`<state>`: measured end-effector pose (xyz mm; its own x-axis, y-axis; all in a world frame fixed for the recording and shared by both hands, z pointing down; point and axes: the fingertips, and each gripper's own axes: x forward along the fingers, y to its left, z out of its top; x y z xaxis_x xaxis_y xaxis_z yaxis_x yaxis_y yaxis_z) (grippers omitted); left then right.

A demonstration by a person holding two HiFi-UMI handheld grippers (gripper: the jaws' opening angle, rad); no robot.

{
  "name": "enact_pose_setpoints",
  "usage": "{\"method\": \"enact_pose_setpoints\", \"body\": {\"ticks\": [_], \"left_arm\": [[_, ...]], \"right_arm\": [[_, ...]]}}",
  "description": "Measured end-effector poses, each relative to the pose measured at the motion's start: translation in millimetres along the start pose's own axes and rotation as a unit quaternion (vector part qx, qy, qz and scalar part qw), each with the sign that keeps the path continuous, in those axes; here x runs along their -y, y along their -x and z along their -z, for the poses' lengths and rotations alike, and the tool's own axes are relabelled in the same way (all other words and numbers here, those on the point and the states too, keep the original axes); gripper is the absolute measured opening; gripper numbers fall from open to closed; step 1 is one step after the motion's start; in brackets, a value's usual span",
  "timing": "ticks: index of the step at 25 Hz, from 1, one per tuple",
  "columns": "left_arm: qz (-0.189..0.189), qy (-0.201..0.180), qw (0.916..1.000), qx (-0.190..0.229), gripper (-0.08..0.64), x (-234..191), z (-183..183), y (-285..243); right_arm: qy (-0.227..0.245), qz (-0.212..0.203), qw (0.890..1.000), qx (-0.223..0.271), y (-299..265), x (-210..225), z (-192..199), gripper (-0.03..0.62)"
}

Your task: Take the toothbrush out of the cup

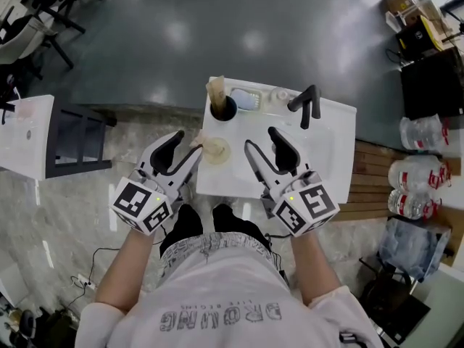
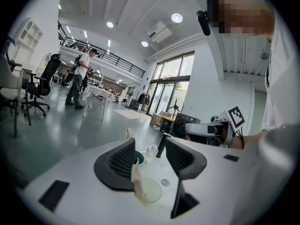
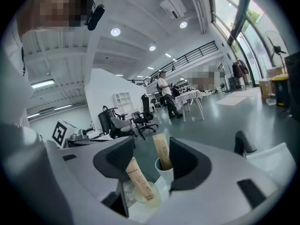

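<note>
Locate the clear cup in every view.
Head view: clear cup at the front left of the sink.
Left gripper view: cup low centre, under the gap between the jaws.
Right gripper view: cup bottom centre, left of the white cup.
Shared landmark: black faucet.

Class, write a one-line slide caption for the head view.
Open left gripper and right gripper at washbasin; wrapped toothbrush stands in far cup.

white surface (image 1: pixel 332 133) is carrying a cup (image 1: pixel 224 110) at its back left, a clear cup (image 1: pixel 216 151) just nearer, black faucet (image 1: pixel 307 106) standing back right.
</note>
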<state>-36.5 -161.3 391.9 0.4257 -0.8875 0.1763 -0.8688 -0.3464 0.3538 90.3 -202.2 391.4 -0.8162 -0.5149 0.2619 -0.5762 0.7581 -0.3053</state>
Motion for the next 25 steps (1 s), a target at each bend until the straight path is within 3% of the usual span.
{"method": "enact_pose_setpoints", "body": {"ticks": [25], "left_arm": [[0.001,0.027,0.9991,-0.034,0.207,-25,69,-25]], "right_arm": [[-0.017,0.026,0.999,-0.035,11,18,36,0.242]]}}
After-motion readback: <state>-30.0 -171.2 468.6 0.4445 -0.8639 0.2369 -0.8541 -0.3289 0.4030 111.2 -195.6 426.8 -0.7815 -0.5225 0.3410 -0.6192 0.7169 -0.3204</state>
